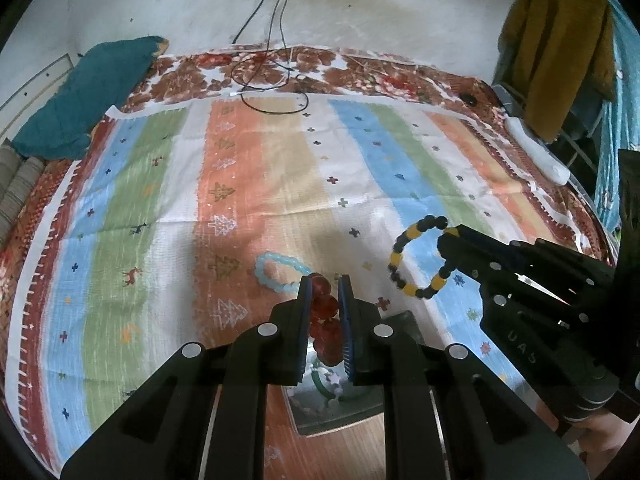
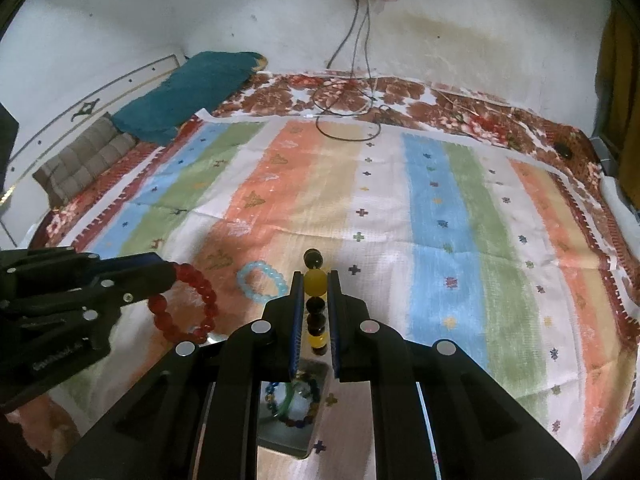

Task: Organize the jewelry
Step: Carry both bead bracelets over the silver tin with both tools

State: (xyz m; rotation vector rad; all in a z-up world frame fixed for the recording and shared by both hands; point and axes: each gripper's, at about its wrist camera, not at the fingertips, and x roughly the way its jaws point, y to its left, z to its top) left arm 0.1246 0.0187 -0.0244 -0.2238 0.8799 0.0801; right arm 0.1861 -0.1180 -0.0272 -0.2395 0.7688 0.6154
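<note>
Left tool (image 1: 325,280) pinches the red bracelet (image 1: 325,312), right tool (image 2: 314,276) the yellow-black bracelet (image 2: 315,300), above the tray's rim (image 2: 280,446).

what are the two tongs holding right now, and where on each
Left tongs pinch the red bead bracelet across one side of its loop; right tongs pinch the yellow-and-black bead bracelet likewise.

A home bedroom: a bed (image 1: 280,184) under a striped, patterned sheet, a teal pillow (image 1: 88,96) at its far left, clothes (image 1: 560,40) hanging at right, charger cables (image 2: 352,40) trailing down the stained far wall (image 2: 160,12).
</note>
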